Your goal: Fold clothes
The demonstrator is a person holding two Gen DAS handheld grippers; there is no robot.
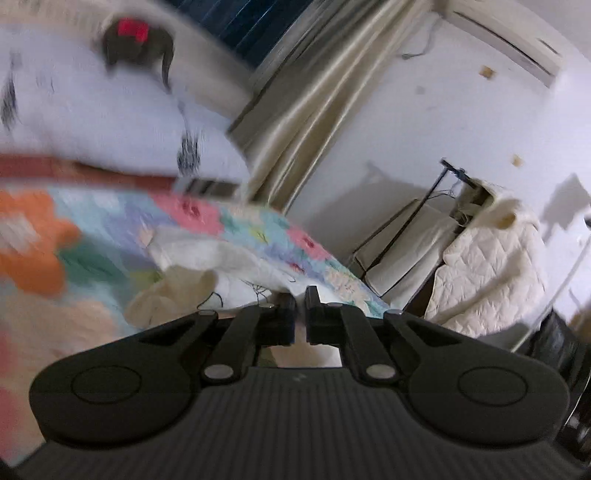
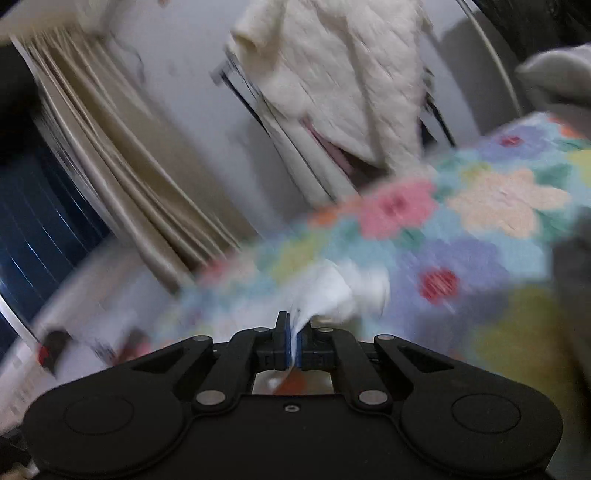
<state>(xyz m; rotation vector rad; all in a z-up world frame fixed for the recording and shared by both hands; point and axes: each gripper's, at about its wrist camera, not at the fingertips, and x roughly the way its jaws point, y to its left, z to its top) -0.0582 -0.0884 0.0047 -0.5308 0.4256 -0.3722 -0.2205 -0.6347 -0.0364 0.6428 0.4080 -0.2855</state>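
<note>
A white garment lies rumpled on a flower-patterned bedspread. One edge of the cloth runs down into my left gripper, which is shut on it. In the right wrist view the same white garment bunches just ahead of my right gripper, whose blue pads are shut on a pinch of its cloth. Both views are blurred by motion, and the garment's full shape is unclear.
Cream curtains hang by a dark window. A quilted cream jacket drapes over a black rack beside the bed. A white pillow with a dark figure sits at the bed's head. Grey cloth shows at the right.
</note>
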